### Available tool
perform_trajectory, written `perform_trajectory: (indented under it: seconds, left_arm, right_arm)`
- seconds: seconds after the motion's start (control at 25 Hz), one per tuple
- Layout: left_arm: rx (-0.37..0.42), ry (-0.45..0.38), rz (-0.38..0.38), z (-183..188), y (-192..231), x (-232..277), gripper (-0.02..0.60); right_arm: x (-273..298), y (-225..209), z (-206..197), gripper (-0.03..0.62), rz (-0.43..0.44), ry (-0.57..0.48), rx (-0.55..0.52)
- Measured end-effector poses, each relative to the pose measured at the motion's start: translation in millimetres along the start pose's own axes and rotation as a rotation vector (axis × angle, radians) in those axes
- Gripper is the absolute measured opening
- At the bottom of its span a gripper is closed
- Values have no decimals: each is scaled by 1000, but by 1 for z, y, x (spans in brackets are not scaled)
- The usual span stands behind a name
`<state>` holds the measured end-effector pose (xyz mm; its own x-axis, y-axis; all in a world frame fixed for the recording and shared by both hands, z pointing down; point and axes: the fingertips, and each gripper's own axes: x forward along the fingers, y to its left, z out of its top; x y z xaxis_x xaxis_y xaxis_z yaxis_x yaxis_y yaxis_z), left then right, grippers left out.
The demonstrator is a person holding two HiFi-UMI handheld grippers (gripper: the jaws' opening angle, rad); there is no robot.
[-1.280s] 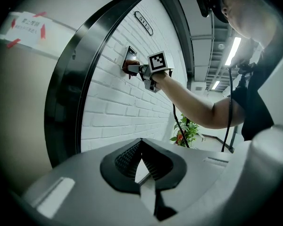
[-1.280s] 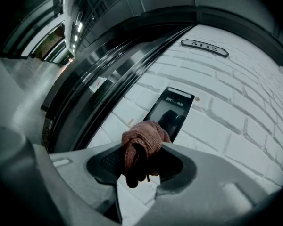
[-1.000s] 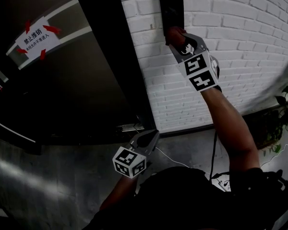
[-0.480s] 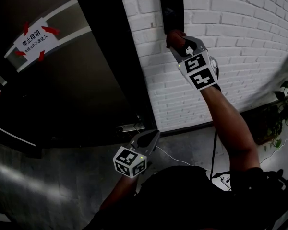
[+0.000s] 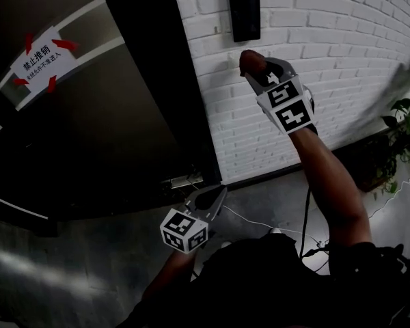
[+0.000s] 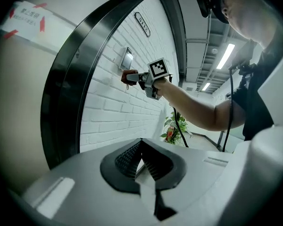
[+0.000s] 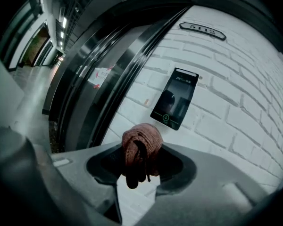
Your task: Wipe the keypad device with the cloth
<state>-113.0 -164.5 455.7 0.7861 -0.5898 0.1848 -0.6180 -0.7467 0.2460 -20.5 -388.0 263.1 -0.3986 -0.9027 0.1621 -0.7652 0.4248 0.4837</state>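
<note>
The black keypad device (image 5: 244, 12) hangs on the white brick wall; it also shows as the glossy keypad device (image 7: 175, 98) and, small, as the keypad device (image 6: 126, 59). My right gripper (image 5: 255, 65) is shut on a bunched reddish-brown cloth (image 7: 141, 150), and the cloth (image 5: 251, 60) sits below the device, off its face. The same cloth (image 6: 128, 76) shows in the left gripper view, held clear of the wall. My left gripper (image 5: 206, 199) hangs low near my body, shut with nothing between its ribbed pads (image 6: 128, 158).
A dark metal door frame (image 5: 157, 80) stands left of the brick wall (image 5: 328, 53), with a taped paper notice (image 5: 35, 59) on the door. A potted plant (image 5: 403, 121) stands at the right by the floor. A cable (image 5: 304, 217) trails down along my right arm.
My right gripper has drawn down and back from the keypad device with the cloth, which was pressed against its lower edge a second ago. The left gripper has stayed put.
</note>
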Motion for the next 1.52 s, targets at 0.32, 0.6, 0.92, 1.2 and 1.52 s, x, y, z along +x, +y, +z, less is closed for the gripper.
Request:
perform_trajectory:
  seconds: [0.32,0.6,0.92,1.2,1.52]
  left_arm:
    - [12,-29,-6,2,13,-8,17]
    - [4,-34,27,-10,-22,-1,17]
    - [3,-43,73,-19,-89,21,17]
    - [13,-36,122,-31,-140,30,17]
    - [-6,-29,149,-58,-184,44,17]
  right_arm:
    - [-65,61,-52,156,107,14,102]
    - [-154,93,-130,158,203,40,231]
    - [-246,84,-162,156,232,-26,367]
    - [-301,93,-193,156,318,-24,394]
    - [-336,94,-220,156,371,-40,409]
